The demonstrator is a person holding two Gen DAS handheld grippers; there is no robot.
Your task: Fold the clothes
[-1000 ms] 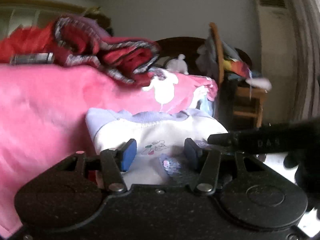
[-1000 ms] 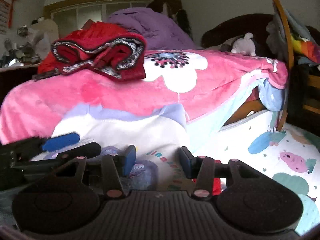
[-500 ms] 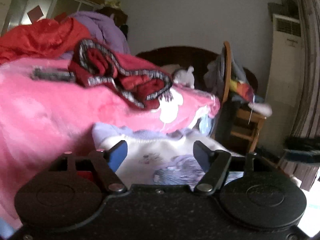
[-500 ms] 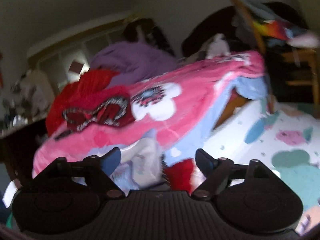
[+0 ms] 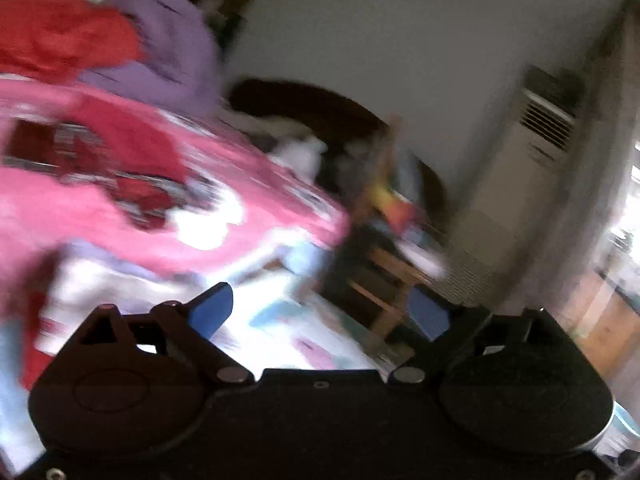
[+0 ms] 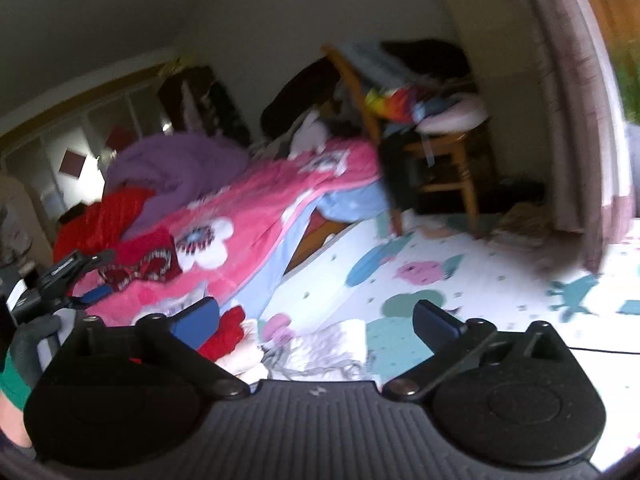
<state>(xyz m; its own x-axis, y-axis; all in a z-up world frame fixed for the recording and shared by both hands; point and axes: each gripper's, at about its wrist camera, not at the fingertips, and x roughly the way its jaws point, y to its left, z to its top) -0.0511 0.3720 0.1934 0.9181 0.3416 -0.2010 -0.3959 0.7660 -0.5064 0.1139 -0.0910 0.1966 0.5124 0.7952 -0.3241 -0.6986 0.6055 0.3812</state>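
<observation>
Clothes (image 6: 320, 344) released since earlier; both tools' jaws opening, empty.

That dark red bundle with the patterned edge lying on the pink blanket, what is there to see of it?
The red bundle looks like soft fabric loosely folded into a low heap, dark red with a grey-and-white patterned border curling along its edges. It rests on the pink blanket, beside a white flower print, below a brighter red heap. No gripper touches it. Blur hides its finer detail.
</observation>
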